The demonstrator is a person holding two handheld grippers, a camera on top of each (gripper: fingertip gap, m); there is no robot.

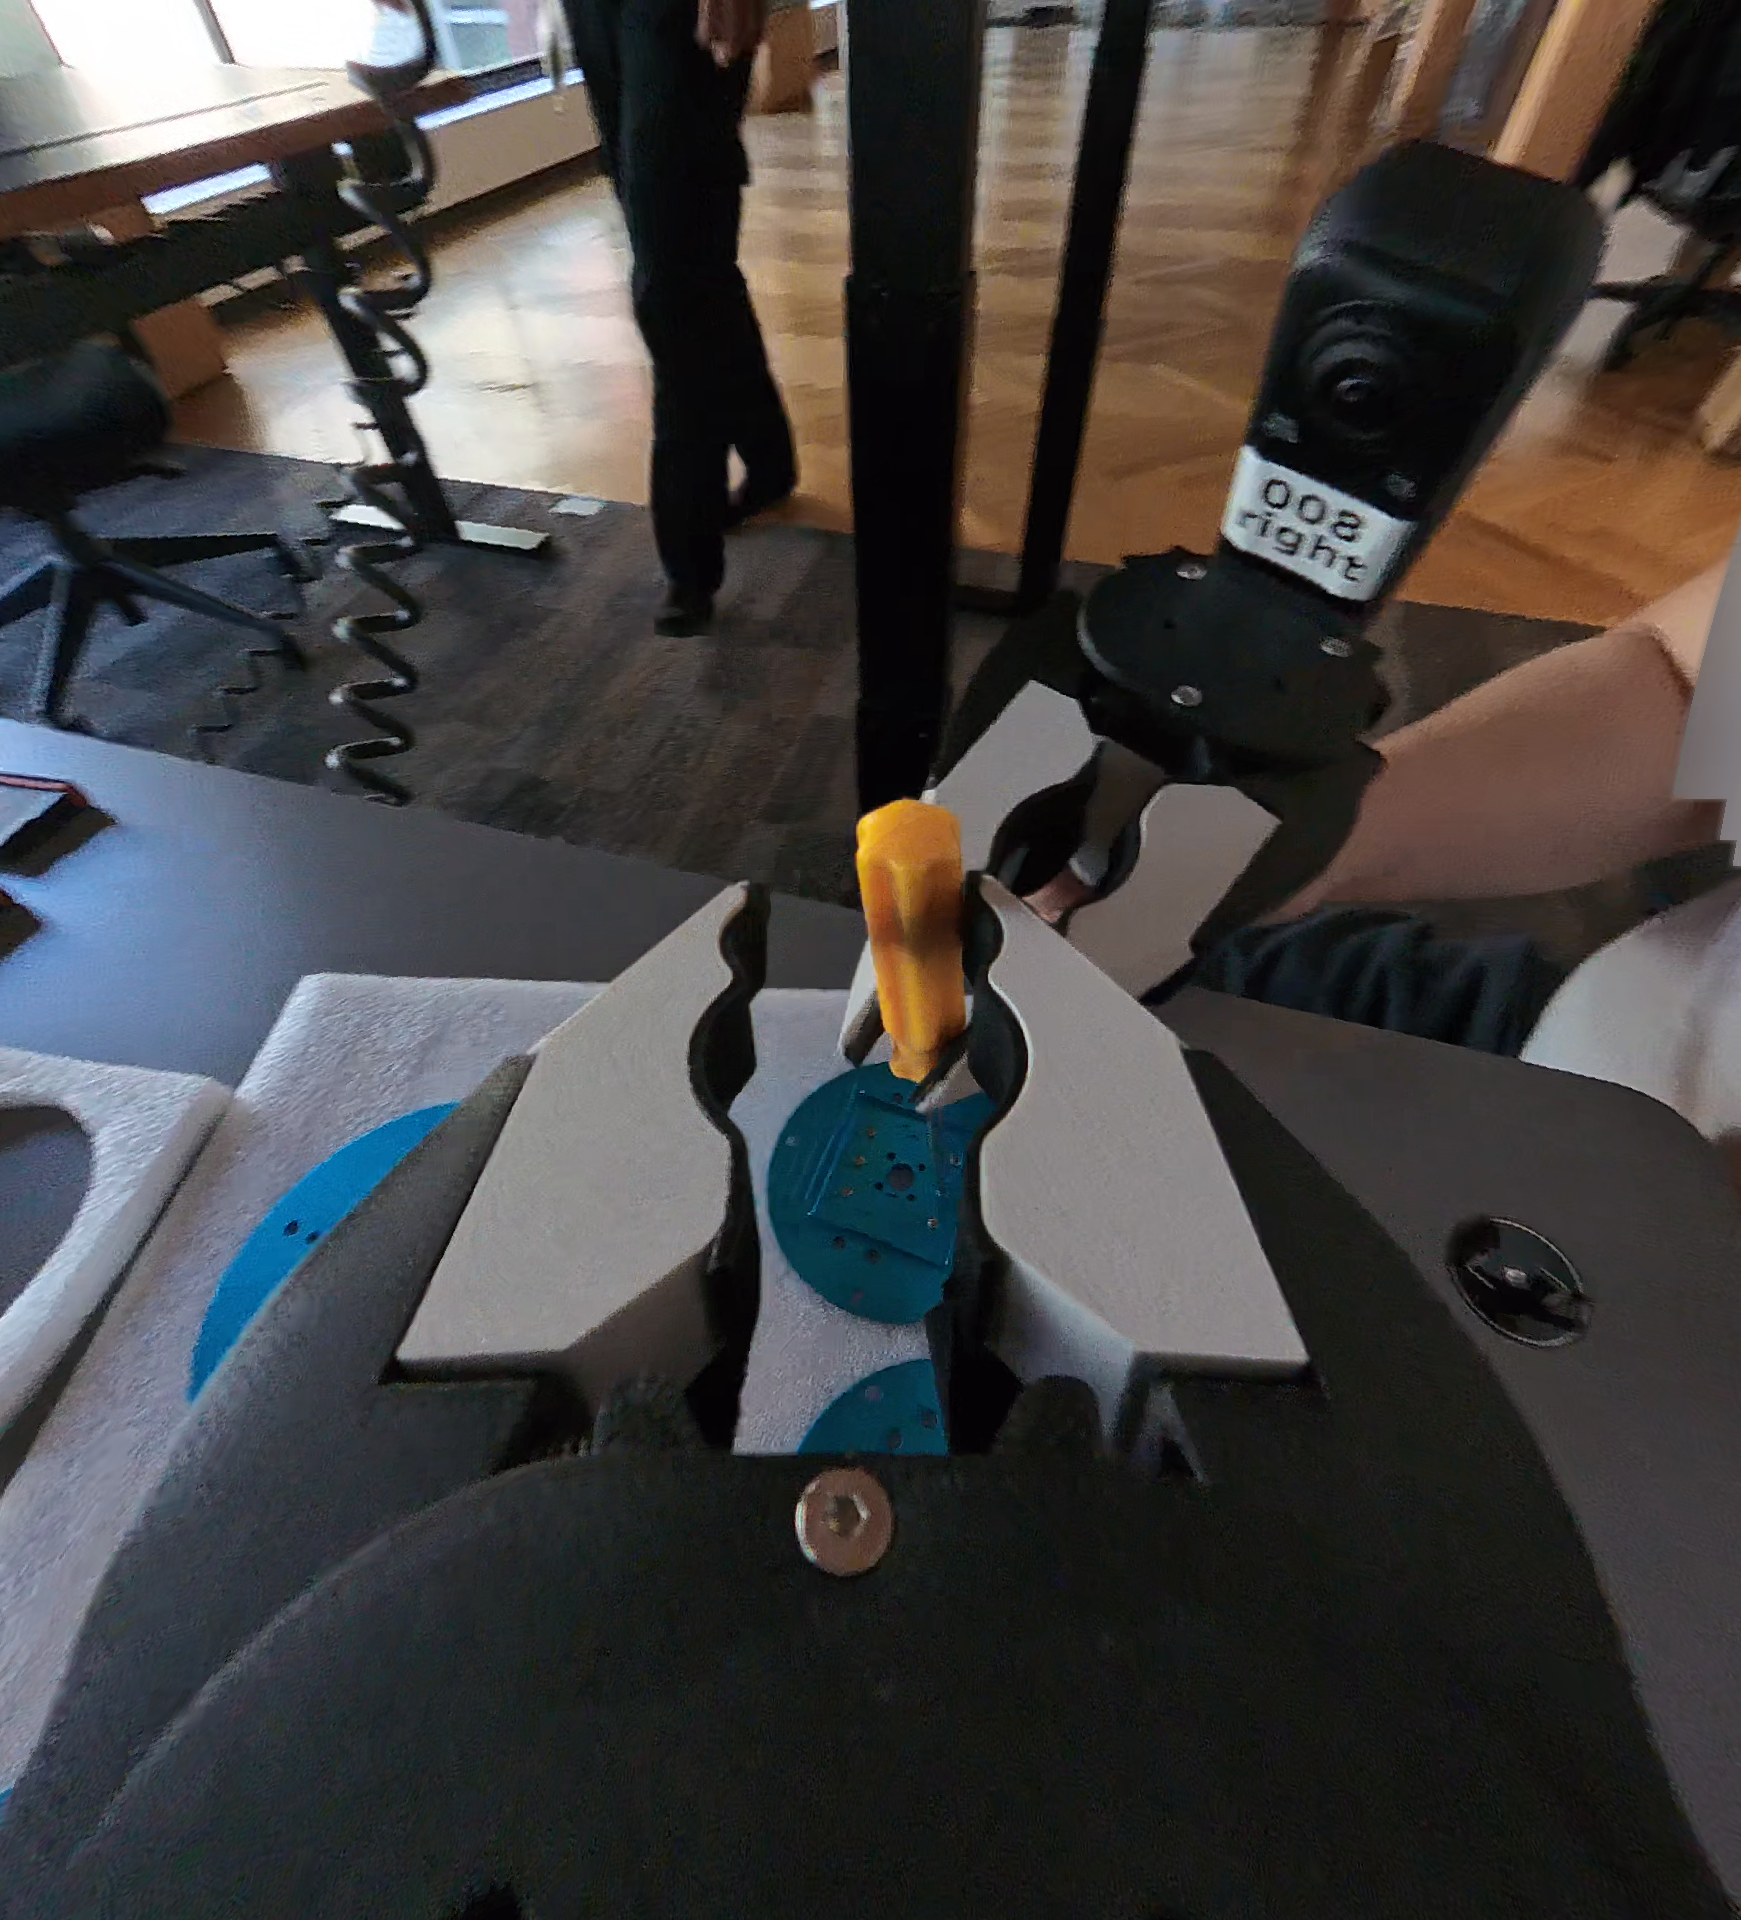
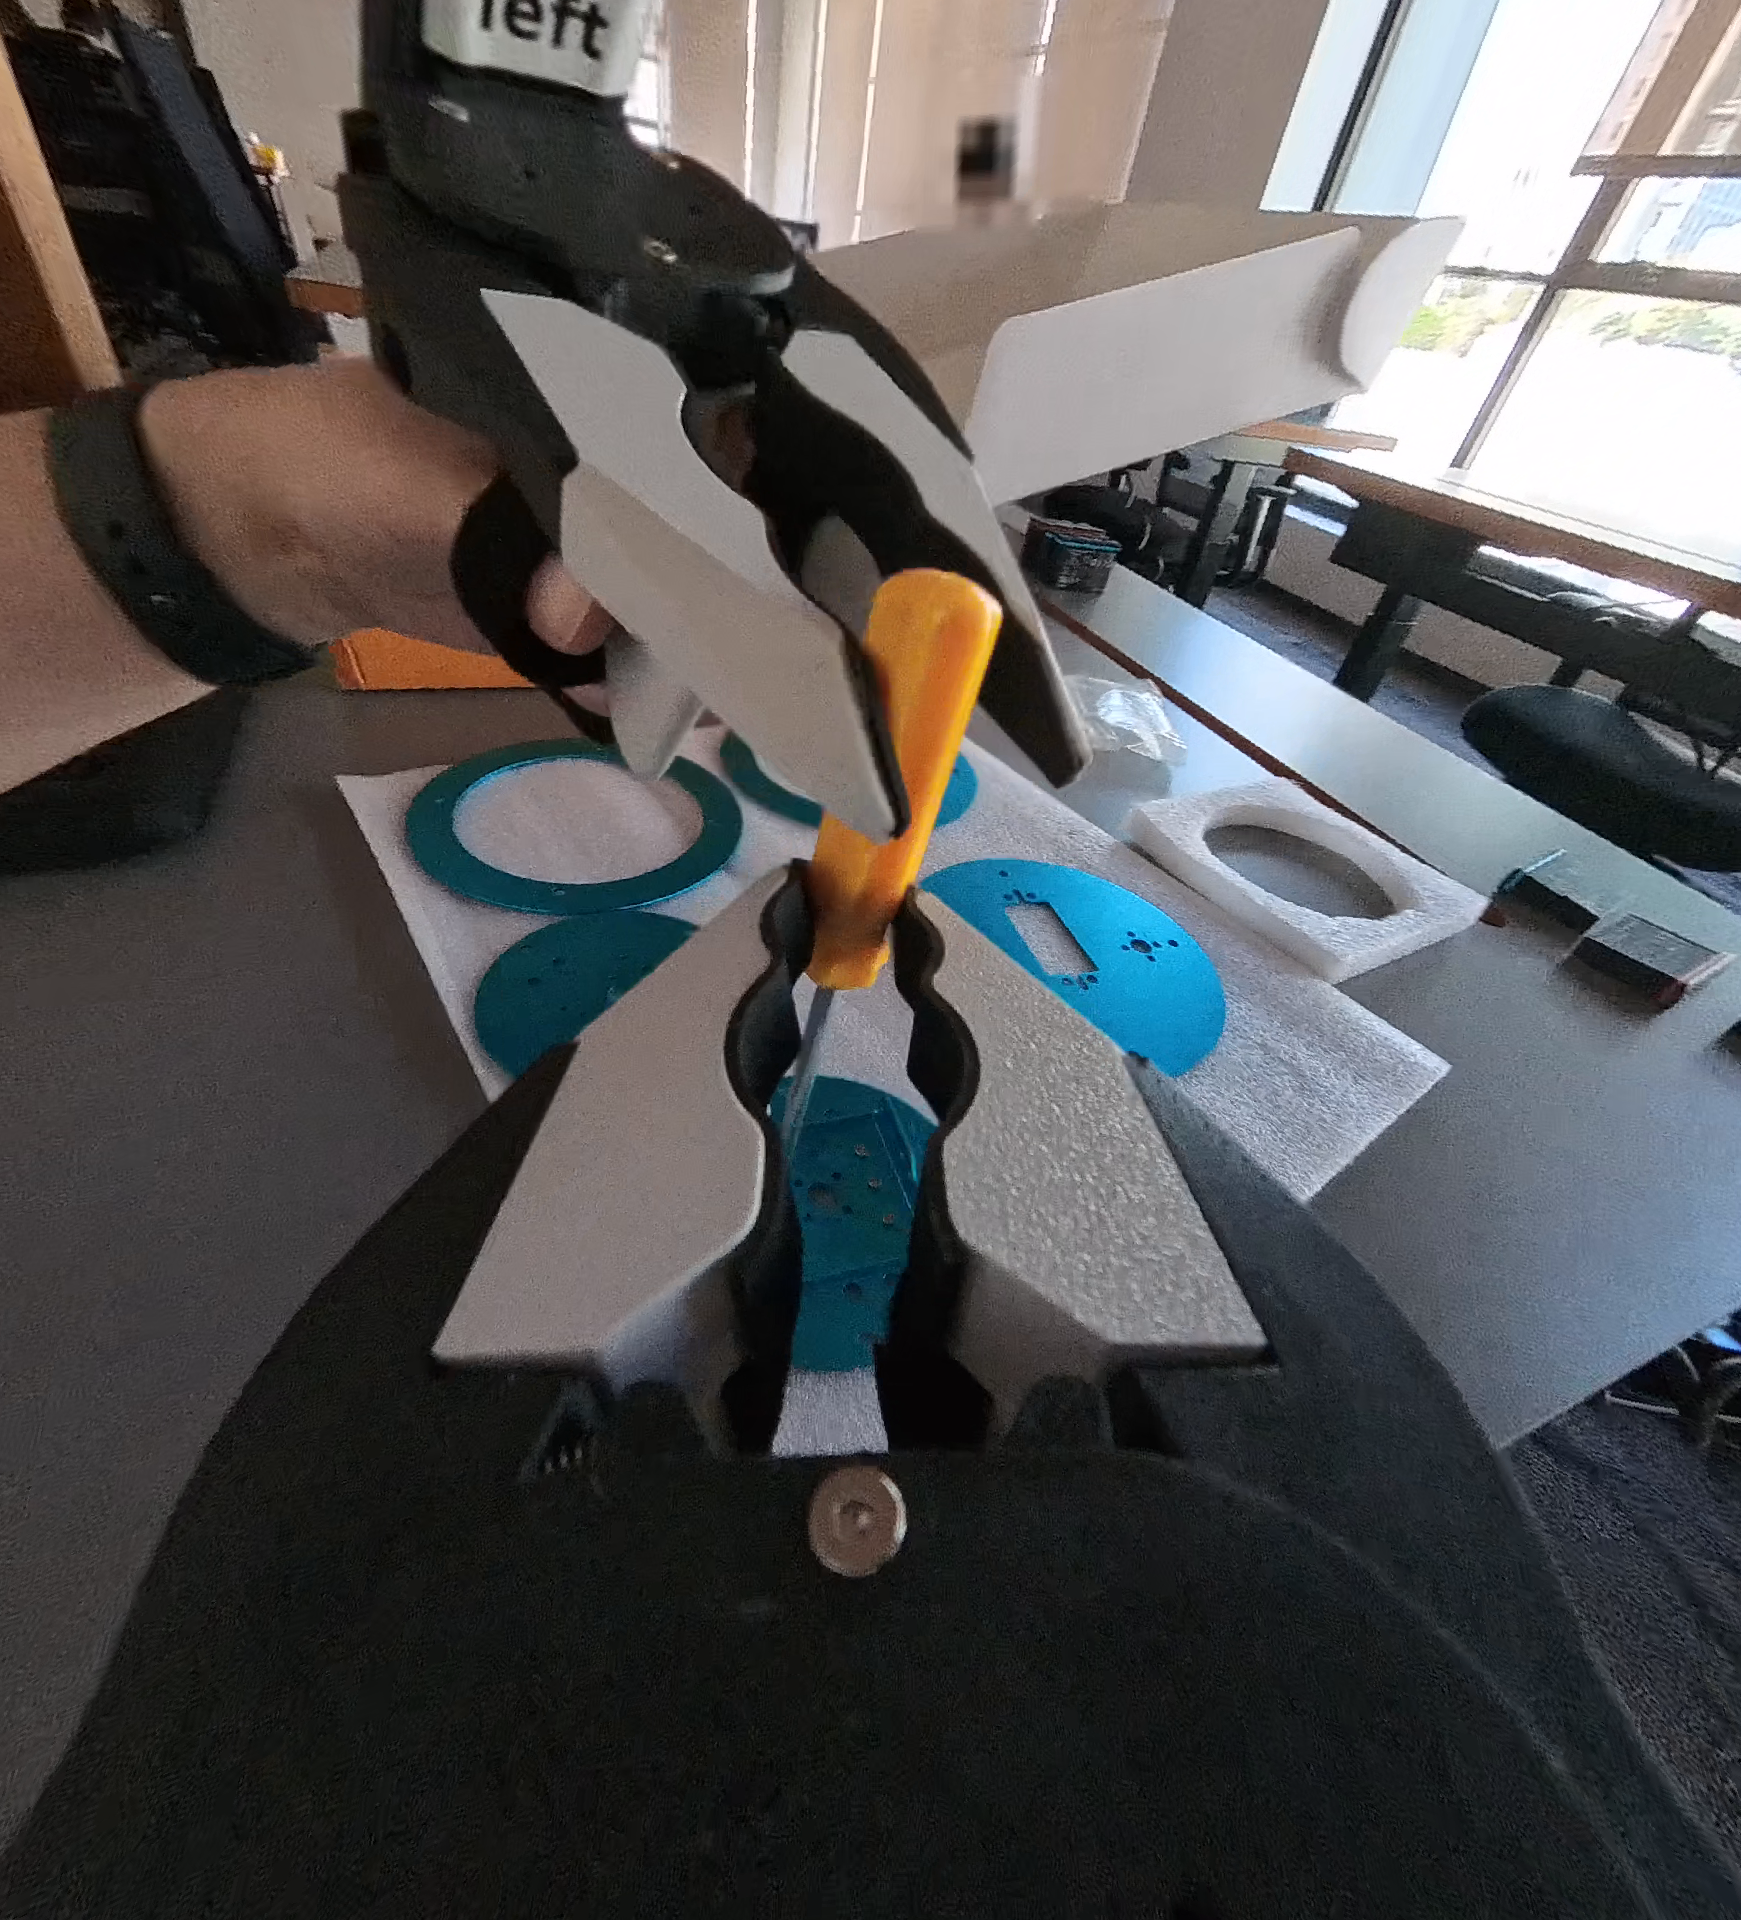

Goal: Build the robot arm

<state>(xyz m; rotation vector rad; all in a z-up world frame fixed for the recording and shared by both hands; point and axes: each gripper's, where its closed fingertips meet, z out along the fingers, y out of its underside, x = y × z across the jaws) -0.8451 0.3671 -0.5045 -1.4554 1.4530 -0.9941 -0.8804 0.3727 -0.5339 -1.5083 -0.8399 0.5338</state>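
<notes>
You are working over a dark surface (image 2: 170, 1039) with a white foam sheet (image 2: 1261, 1039) laid on it. Several flat blue metal parts rest on the foam: a ring (image 2: 430, 831), a half-round plate with a rectangular cut-out (image 2: 1157, 966), and a round disc with a raised square block (image 1: 866, 1195) full of small holes.

Your right gripper (image 2: 850, 894) pinches the lower end of an orange screwdriver handle (image 2: 907, 748), jaws pressed against it on both sides. The screwdriver stands nearly upright, its long axis tilted a little, and its thin metal shaft (image 2: 804, 1060) runs down toward the disc with the square block, directly below the jaws.

Your left gripper (image 1: 861, 935) comes in from the opposite side, level with the upper handle. Its jaws are spread. One fingertip (image 1: 985, 935) lies right against the handle, but it is hard to tell whether the other touches it.

Whether the shaft tip reaches the block is hidden. The right gripper carries the tool; the left is just beside it.
</notes>
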